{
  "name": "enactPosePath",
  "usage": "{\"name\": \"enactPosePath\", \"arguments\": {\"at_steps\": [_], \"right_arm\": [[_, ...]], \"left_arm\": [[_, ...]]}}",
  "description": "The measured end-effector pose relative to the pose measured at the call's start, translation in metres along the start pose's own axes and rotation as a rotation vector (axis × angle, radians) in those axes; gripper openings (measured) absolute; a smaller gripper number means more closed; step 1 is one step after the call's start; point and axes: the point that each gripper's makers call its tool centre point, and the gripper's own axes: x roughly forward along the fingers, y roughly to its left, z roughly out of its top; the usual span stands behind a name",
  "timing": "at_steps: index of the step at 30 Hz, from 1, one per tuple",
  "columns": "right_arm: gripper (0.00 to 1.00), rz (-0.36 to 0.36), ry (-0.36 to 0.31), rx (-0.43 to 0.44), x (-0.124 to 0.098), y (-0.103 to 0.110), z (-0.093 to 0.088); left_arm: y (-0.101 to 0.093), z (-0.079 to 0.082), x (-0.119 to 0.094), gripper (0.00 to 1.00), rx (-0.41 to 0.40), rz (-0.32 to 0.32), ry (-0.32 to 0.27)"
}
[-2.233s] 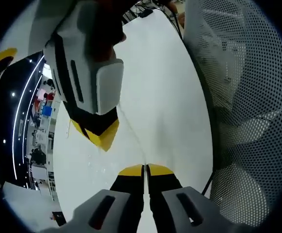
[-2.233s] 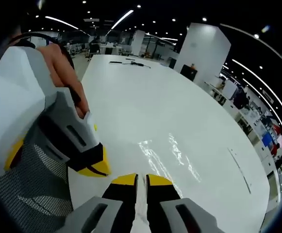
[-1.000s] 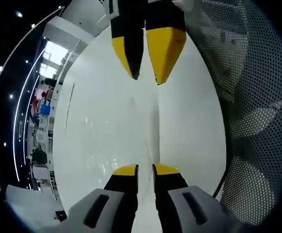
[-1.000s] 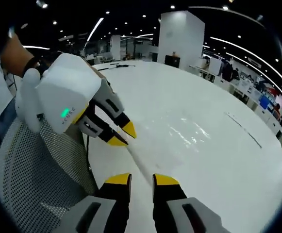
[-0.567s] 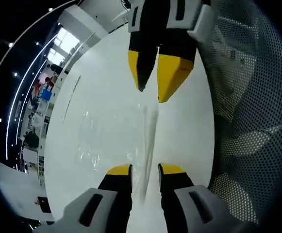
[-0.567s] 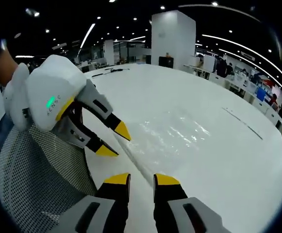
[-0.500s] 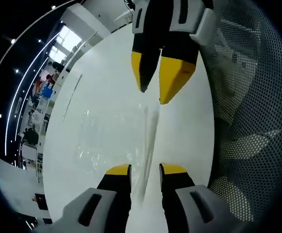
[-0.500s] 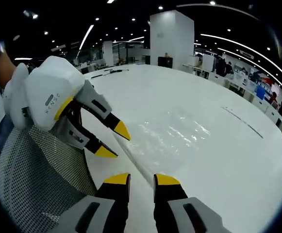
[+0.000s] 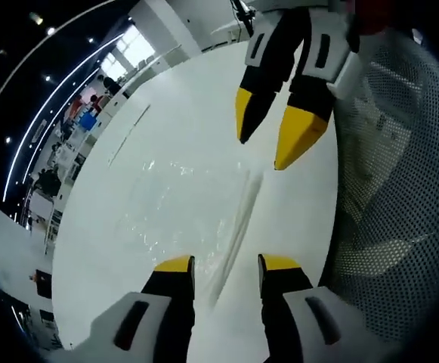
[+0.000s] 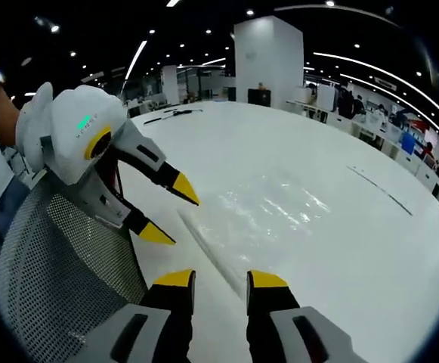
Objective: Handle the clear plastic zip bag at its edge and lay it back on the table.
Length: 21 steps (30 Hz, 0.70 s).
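the clear plastic zip bag (image 9: pixel 193 208) lies flat on the white table (image 10: pixel 340 249) near its edge beside a mesh chair (image 10: pixel 60 265); the left tool (image 9: pixel 223 265) and right tool (image 10: pixel 221 279) both stand released, jaws apart over the bag's zip edge, not touching it; bare table spreads beyond; an open office hall lies behind.

Open-plan office under a dark ceiling

A white pillar (image 10: pixel 270 59) rises beyond the white table (image 10: pixel 370 249); a mesh chair (image 10: pixel 57 265) stands beside it.
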Motion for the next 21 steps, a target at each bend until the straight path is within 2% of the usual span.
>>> {"name": "enactPosePath", "arguments": {"at_steps": [4, 6, 8, 9, 10, 15, 21], "right_arm": [[0.29, 0.0, 0.0, 0.009, -0.002, 0.0, -0.001], [0.3, 0.002, 0.004, 0.02, -0.003, 0.001, -0.003], [0.31, 0.003, -0.002, 0.033, -0.004, 0.002, -0.002], [0.31, 0.003, -0.003, 0.035, -0.005, 0.002, -0.003], [0.32, -0.001, -0.006, 0.042, -0.006, 0.002, -0.004], [0.38, -0.016, -0.018, 0.075, -0.012, -0.002, -0.005], [0.45, -0.057, -0.037, 0.131, -0.019, -0.012, -0.008]], "left_arm": [[0.006, -0.002, -0.006, 0.34, -0.051, 0.005, -0.021], [0.002, -0.002, -0.008, 0.36, -0.137, -0.03, -0.05], [0.008, -0.006, -0.01, 0.37, -0.202, -0.016, -0.064], [0.008, -0.007, -0.011, 0.38, -0.21, -0.016, -0.066], [0.008, -0.009, -0.012, 0.39, -0.255, -0.027, -0.084], [0.01, -0.011, -0.022, 0.46, -0.267, -0.02, -0.122], [0.02, -0.015, -0.03, 0.51, -0.369, 0.004, -0.166]]}}
